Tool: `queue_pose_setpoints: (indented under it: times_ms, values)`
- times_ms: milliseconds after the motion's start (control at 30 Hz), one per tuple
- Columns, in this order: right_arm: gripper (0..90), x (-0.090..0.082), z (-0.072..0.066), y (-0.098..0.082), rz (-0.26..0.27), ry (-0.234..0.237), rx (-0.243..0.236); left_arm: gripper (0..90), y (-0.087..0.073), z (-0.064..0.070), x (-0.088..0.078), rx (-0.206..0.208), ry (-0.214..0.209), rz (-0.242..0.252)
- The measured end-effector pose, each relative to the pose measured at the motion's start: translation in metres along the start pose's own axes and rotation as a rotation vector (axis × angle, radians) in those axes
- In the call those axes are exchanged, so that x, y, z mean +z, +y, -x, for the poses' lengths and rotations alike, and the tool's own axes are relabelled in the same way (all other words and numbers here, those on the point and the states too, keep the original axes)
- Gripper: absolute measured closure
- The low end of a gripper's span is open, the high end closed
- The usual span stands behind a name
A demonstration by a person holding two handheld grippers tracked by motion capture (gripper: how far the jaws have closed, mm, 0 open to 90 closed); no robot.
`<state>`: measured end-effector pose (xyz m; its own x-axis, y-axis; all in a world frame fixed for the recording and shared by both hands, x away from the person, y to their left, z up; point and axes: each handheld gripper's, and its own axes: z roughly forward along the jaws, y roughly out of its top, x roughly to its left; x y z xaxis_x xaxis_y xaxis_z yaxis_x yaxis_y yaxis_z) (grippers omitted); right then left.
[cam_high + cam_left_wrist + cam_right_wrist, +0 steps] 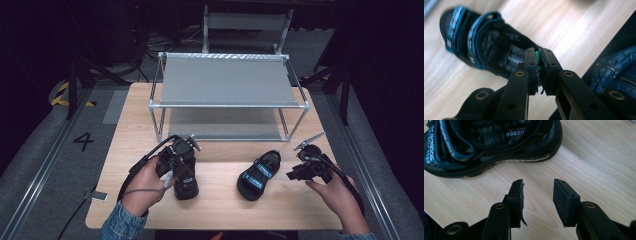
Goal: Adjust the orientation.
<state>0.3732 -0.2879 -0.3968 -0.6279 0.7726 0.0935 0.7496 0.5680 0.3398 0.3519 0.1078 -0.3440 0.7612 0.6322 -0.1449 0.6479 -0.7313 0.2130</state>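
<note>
You face a pale wooden table in the middle of the frame, lit from above while the room's edges fall into darkness. A metal-framed rack with two grey shelves stands on its far half. Grey floor surrounds you, with a painted number 4 at left and yellow-black tape in the upper left. A pale frame stands top centre.

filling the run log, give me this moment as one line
left gripper: shut on sandal heel | right gripper: open, empty, beside second sandal | rack: bare
</note>
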Motion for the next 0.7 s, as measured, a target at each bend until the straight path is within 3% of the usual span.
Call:
queue_pose_setpoints:
  times_ms: [300, 367, 433, 533, 633, 700]
  values:
    - [60.1, -0.001, 0.007, 0.002, 0.011, -0.012, 0.06, 82.9, -0.008, -0.003, 0.014, -0.002, -0.052, -0.131]
    - [60.0, -0.002, 0.007, 0.002, 0.013, -0.011, 0.061, 78.6, -0.008, -0.004, 0.012, -0.004, -0.056, -0.115]
    - [59.4, -0.002, 0.007, 0.001, 0.016, -0.009, 0.062, 68.7, -0.008, -0.005, 0.007, -0.008, -0.055, -0.077]
    - [57.6, -0.003, 0.008, 0.0, 0.022, -0.008, 0.065, 53.2, -0.009, -0.008, -0.003, -0.015, 0.002, 0.022]
    - [56.6, -0.003, 0.008, -0.001, 0.025, -0.01, 0.068, 48.6, -0.01, -0.014, -0.009, -0.036, 0.02, 0.089]
    - [55.5, -0.003, 0.007, -0.002, 0.026, -0.012, 0.07, 46.5, -0.009, -0.02, -0.007, -0.043, 0.047, 0.106]
